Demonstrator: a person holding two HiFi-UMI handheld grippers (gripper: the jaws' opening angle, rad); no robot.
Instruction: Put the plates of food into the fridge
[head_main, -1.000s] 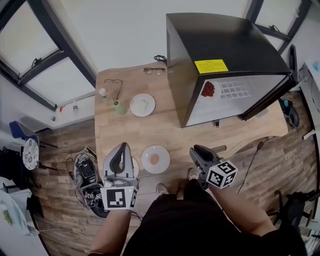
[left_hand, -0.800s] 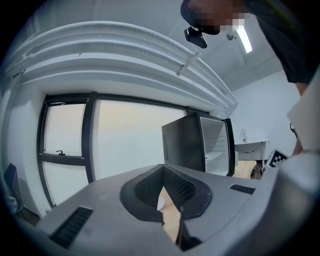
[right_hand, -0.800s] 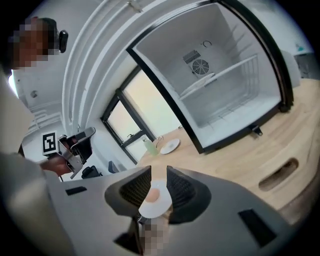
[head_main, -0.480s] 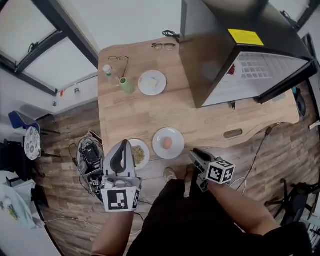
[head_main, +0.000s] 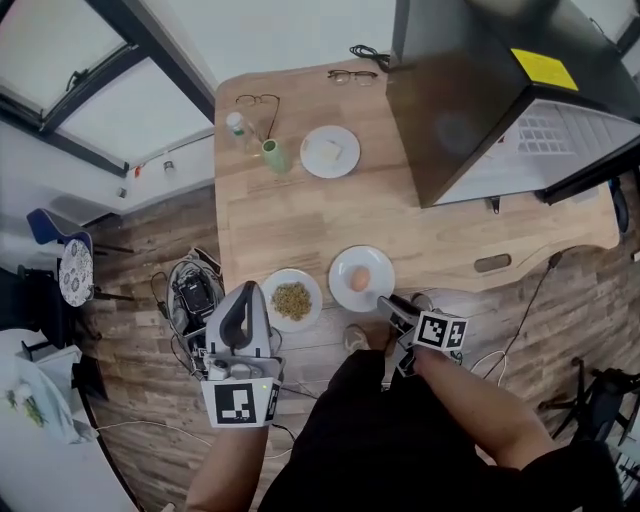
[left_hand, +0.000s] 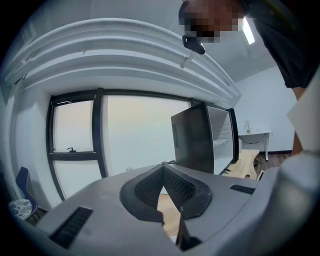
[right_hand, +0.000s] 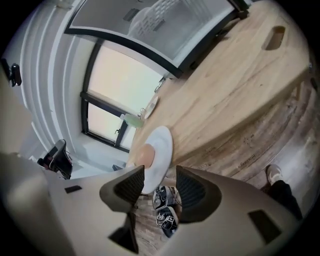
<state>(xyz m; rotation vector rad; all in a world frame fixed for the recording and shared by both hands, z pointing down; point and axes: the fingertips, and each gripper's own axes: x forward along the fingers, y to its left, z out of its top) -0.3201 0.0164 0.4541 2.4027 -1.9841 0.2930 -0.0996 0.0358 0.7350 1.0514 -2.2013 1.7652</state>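
Three white plates stand on the wooden table (head_main: 290, 225): one with a pale round piece of food (head_main: 361, 278) at the front edge, one with brownish grains (head_main: 292, 299) to its left, one with white food (head_main: 330, 152) further back. The black fridge (head_main: 470, 100) stands at the right with its door open. My right gripper (head_main: 393, 306) is at the front edge beside the first plate; its jaws have just been opening. In the right gripper view that plate's rim (right_hand: 157, 155) lies between the open jaws (right_hand: 159, 182), untouched by the pads. My left gripper (head_main: 240, 305) hangs off the table's front left, jaws shut and empty (left_hand: 162, 176).
Two pairs of glasses (head_main: 258, 100) (head_main: 362, 76), a small bottle (head_main: 237, 125) and a green cup (head_main: 275, 155) sit at the table's back left. A pile of cables and gear (head_main: 193, 297) lies on the floor left of the table. A slot (head_main: 492, 263) cuts the table's front right.
My right gripper has dropped, rolled and come up to the plate at the front edge, and its jaws have opened. The left gripper has sunk a little. The grain plate now shows fully.
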